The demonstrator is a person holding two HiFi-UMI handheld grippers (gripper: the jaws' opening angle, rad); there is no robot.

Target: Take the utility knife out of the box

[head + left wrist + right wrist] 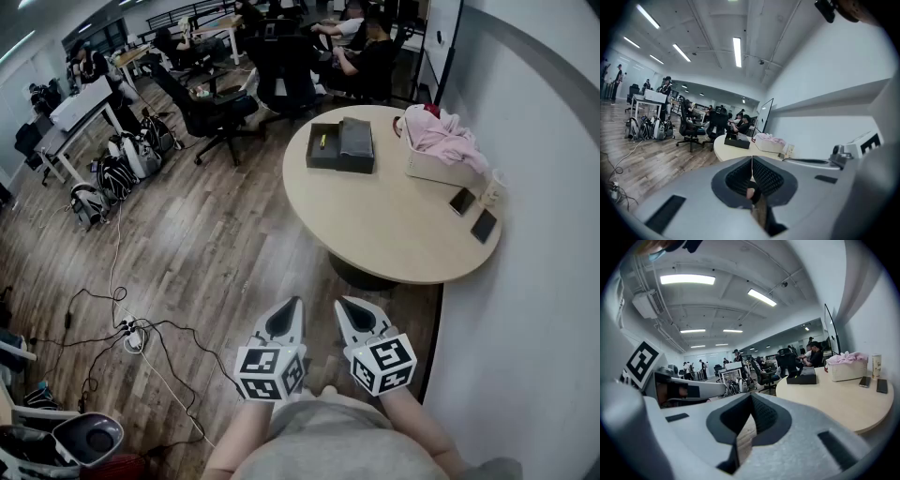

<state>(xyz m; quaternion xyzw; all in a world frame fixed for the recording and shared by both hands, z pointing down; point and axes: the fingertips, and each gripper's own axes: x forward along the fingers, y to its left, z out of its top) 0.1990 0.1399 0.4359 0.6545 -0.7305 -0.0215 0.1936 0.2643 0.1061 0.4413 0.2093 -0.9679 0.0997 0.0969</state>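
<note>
An open black box (324, 147) sits at the far side of a round beige table (394, 234), its lid (357, 143) lying beside it. Inside lies a small yellow utility knife (322, 142). Both grippers hover low over the wooden floor, well short of the table. The left gripper (295, 303) and the right gripper (344, 304) are side by side, both shut with nothing between the jaws. The box (737, 143) looks small and distant in the left gripper view beyond the left gripper (751, 160). In the right gripper view the box (802, 378) stands past the right gripper (751, 398).
A white basket with pink cloth (439, 148), two phones (462, 201) (484, 226) and a cup (491, 188) share the table. A white wall runs along the right. Office chairs (221, 109), bags and seated people fill the back; cables and a power strip (132, 337) lie on the floor at the left.
</note>
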